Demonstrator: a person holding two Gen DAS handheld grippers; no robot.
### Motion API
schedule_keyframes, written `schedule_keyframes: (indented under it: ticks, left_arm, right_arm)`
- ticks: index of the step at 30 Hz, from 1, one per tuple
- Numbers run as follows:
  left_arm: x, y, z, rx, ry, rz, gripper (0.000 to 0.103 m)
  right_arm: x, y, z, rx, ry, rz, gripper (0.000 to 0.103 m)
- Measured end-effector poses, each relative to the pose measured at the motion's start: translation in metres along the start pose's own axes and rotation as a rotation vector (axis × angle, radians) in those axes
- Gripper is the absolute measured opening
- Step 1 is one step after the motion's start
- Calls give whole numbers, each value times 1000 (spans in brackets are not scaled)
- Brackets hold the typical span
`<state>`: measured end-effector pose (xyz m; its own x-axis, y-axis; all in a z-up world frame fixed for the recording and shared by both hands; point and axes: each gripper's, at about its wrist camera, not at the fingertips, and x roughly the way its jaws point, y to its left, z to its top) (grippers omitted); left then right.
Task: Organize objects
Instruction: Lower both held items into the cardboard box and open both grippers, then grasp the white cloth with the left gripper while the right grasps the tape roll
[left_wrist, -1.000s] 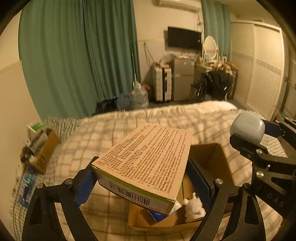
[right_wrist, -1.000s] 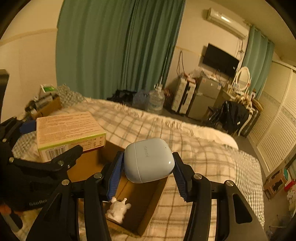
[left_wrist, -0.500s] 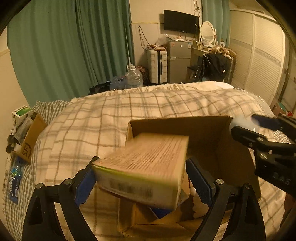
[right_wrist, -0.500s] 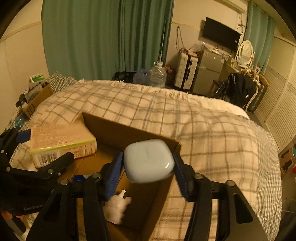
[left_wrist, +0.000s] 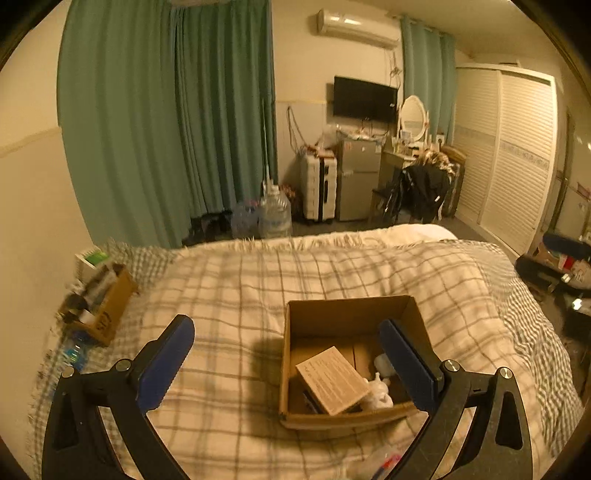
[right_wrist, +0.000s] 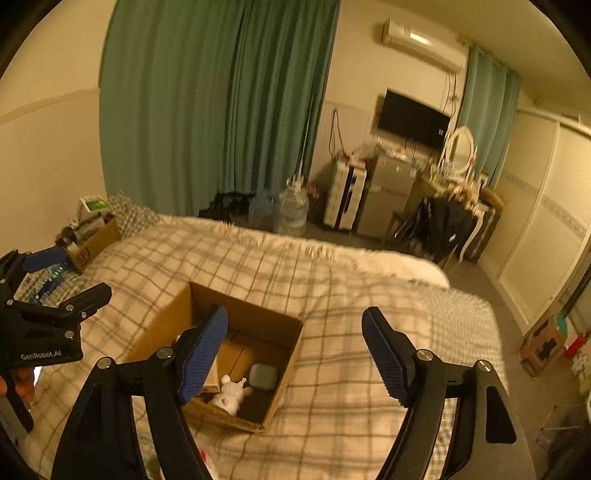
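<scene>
1. Hovering the left gripper (left_wrist: 286, 326) above the checked blanket (left_wrist: 229, 280), just left of and over the open cardboard box (left_wrist: 347, 317); blue pads spread wide, pinching nothing.
2. Holding the right gripper (right_wrist: 295, 314) likewise over the right edge of the box, fingers parted wide and empty.
3. Checking the load before going on: printed carton (left_wrist: 332, 380) lying tilted in the left part of the box, white figurine (right_wrist: 231, 397) lying at the near wall, pale blue earbud case (right_wrist: 263, 376) just beside it, all inside the walls.
4. Judging the step in hand as a release completed and a search for the next loose item; seemingly well along, with three things boxed.
5. Keeping both sets of fingers wide while lifting clear, so as not to be catching the thin cardboard rim and dragging the box across the soft bedding.
6. Looking next at the blurred clear packet (left_wrist: 380, 461) with a red patch on the blanket at the near edge; too smeared to be naming it, but probably the next candidate.
7. Approaching it low and flat, closing slowly: likely thin and slippery, sinking into the blanket.
8. Leaving the bedside box of clutter (left_wrist: 107, 314) at the far left alone, well apart from the work.
</scene>
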<state>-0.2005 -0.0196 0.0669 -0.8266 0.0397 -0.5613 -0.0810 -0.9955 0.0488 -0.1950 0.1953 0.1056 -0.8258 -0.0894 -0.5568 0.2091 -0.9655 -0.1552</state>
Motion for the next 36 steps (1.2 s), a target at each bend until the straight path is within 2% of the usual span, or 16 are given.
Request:
schedule_keyframes:
  ticks: [5,9,13,20,27,31,36]
  left_arm:
    - [-40,8,-19,41,-17,53,103]
    - [-59,16,-52,-9,27,-14,103]
    - [-69,16,-94,-62,39,-14,103]
    - [-61,7,-157,-111,40,51,103]
    - [-19,-4,-205,-94,134,112,103]
    - [-5,-2,-212,-107,155,130,103]
    - [7,-2,-209,-124,142,104,103]
  right_arm:
    - [-61,8,-9,-22,-82,29,79]
    - [-87,22,-35,-49,-109,39,79]
    - [-97,36,-79,-21,-106,91,79]
    - [-57,63,-151,-29,24,93,79]
    - [0,61,-202,-8,184,89,79]
    - [29,58,-213,25,261,93,73]
    - [48,61,-206,58,283,136,67]
